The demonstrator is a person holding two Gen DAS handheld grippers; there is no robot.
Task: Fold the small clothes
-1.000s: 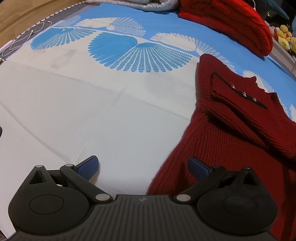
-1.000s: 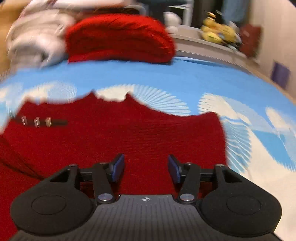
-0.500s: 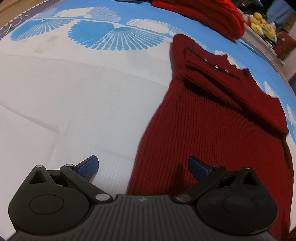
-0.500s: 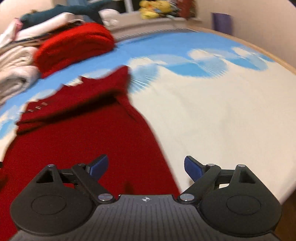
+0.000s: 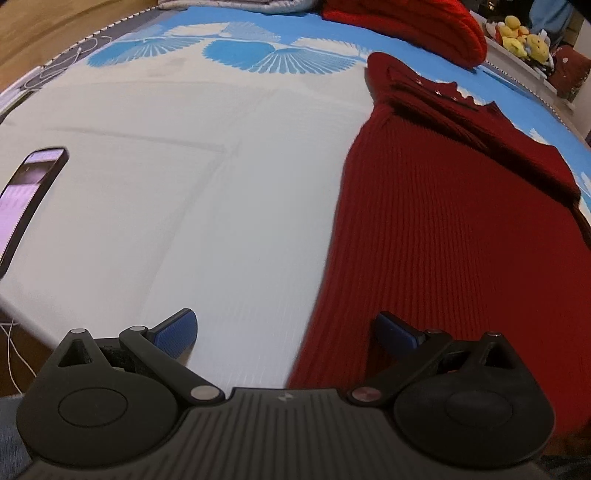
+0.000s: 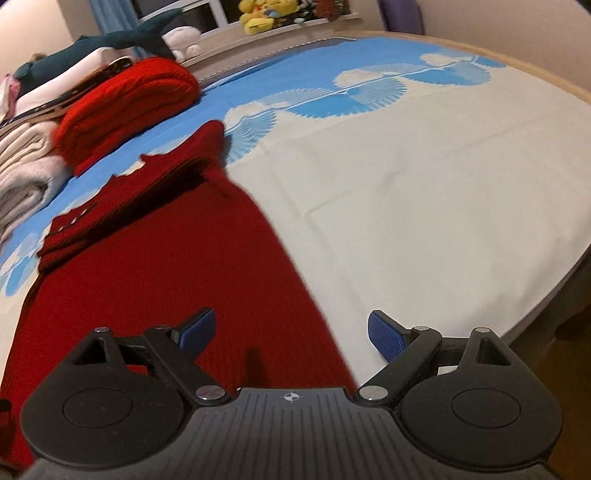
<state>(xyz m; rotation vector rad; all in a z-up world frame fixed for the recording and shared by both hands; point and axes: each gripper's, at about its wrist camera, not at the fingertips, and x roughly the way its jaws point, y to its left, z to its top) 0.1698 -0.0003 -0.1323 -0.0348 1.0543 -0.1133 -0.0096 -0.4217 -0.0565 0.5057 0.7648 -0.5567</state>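
Observation:
A dark red ribbed knit sweater (image 5: 454, 236) lies flat on the bed sheet (image 5: 184, 184), its sleeves folded in across the chest below the buttoned neck. My left gripper (image 5: 286, 330) hangs open over the sweater's lower left edge, one pad above white sheet, the other above red knit. In the right wrist view the same sweater (image 6: 147, 266) fills the left half. My right gripper (image 6: 291, 332) is open over the sweater's lower right edge, nothing between its blue pads.
A folded bright red knit (image 6: 125, 107) and pale folded clothes (image 6: 22, 173) are stacked at the bed's far side. Plush toys (image 6: 266, 16) line a shelf behind. A phone (image 5: 26, 199) with a lit screen lies near the bed's left edge. The bed's right edge (image 6: 546, 306) drops off close by.
Both grippers drew back from the sweater's upper part to its bottom corners. The right gripper's jaws widened and it swung to the sweater's right edge. The phone came into the left view.

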